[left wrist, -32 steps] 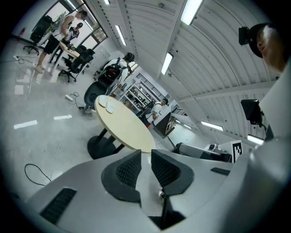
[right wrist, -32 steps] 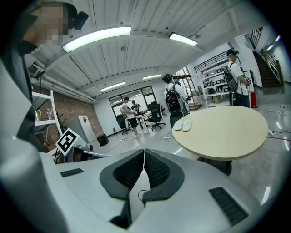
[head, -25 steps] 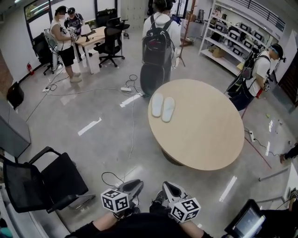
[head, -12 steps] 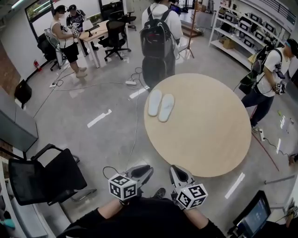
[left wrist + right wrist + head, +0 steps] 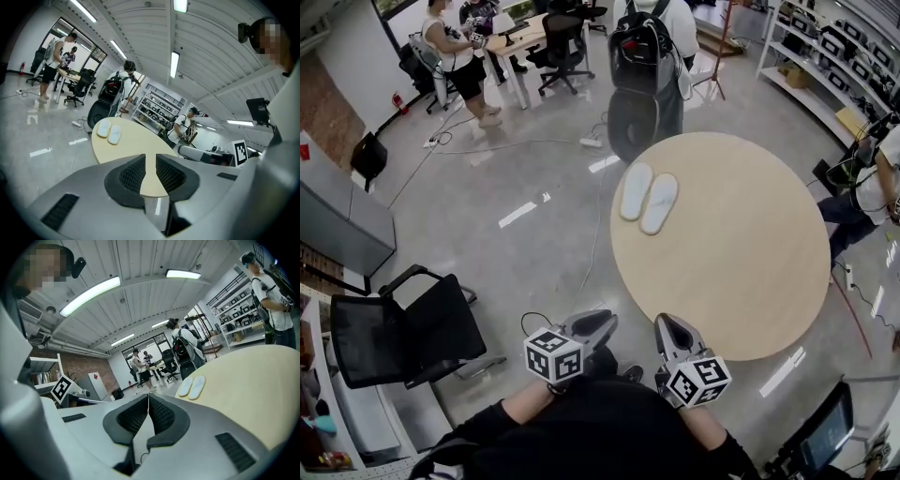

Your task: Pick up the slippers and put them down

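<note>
Both empty: left gripper (image 5: pixel 150 157) ajar, right gripper (image 5: pixel 148 397) closed.

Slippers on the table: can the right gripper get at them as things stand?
Probably not yet: the slippers lie at the far side of the table, the right gripper by its near edge. Only bare tabletop lies between.

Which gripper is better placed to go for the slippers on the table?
Left, probably. Both are far from the slippers; the left gripper has its jaws apart, while the right gripper is shut and would have to open first.
</note>
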A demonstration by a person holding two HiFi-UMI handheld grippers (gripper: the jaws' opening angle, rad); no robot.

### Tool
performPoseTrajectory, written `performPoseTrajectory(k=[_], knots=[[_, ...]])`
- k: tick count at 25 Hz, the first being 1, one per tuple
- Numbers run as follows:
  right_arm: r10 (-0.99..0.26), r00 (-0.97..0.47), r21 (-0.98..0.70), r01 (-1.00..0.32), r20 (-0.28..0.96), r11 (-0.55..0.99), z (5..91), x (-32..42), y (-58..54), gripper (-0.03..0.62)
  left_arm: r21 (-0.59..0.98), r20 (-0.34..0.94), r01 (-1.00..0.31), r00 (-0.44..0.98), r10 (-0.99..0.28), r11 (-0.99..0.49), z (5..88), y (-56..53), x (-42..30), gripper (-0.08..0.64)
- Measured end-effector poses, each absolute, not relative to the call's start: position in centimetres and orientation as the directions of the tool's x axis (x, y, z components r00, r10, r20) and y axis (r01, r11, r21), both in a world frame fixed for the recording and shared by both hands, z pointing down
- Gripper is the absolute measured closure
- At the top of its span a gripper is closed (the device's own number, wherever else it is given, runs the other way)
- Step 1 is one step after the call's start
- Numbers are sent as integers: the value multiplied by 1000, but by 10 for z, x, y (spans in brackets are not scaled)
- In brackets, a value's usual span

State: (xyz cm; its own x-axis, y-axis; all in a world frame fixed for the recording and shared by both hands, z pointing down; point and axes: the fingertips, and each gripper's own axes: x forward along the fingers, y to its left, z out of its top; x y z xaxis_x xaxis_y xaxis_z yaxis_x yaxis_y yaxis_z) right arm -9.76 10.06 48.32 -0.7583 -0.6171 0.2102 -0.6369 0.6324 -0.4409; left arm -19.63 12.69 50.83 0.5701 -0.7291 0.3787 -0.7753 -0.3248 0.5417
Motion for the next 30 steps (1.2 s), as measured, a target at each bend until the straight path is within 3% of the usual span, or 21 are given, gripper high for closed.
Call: performPoseTrajectory(k=[12,19,30], knots=[[-724,-635,-436,-750,269,497,510,-124,-19,575,568,328,-706,665,-671,-423,527,-1,-235,477],[-758,-561,-421,-807,332,413,518,-244,-91,575,573,254,-621,755,-604,-535,523,-80,-351,500],[-785,-463,-396,-867,412,303,530,-281,-159,575,658,267,-543,816,-512,-522,553,-165,-388,500]])
